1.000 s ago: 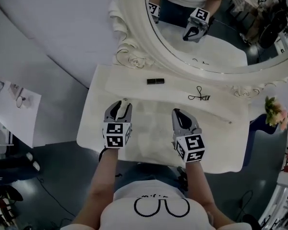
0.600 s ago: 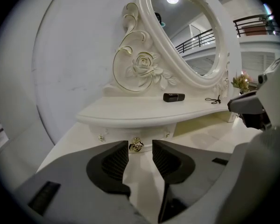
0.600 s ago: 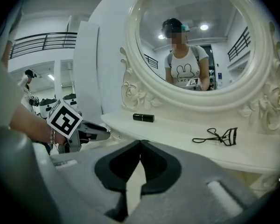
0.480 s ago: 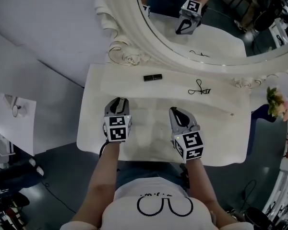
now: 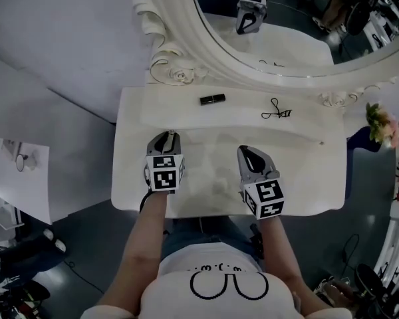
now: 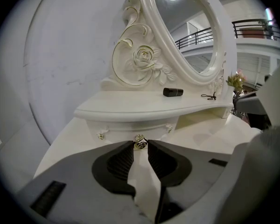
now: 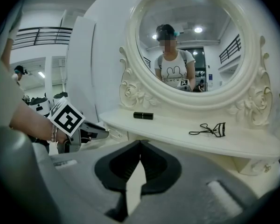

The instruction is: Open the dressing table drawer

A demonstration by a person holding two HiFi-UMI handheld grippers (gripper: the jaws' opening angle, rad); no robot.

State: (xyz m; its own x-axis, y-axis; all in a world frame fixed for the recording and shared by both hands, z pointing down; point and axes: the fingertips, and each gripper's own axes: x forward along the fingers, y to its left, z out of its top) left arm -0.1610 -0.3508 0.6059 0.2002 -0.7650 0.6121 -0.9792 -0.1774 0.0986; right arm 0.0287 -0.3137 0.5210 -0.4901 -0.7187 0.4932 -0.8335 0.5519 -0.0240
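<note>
Lowered slightly, the left gripper [image 5: 165, 138] has just closed its jaws on the small round brass drawer knob [image 6: 140, 143] at its tips, so pulling can probably begin; the right gripper [image 5: 249, 153] idles, jaws together.

A black lipstick tube [image 5: 213, 99] lies on its side at the upper middle of the head view, on the back strip of the white counter [image 5: 130, 151]. Well to its right on the same strip lies a black eyelash curler [image 5: 276, 111]. Behind both stands an oval mirror [image 5: 292, 32] in a thick white frame, with a carved rose [image 5: 181, 76] at its lower left. Pale pink flowers [image 5: 380, 126] show at the right edge, past the counter's end. A printed sheet [image 5: 20, 171] lies at the left edge.
</note>
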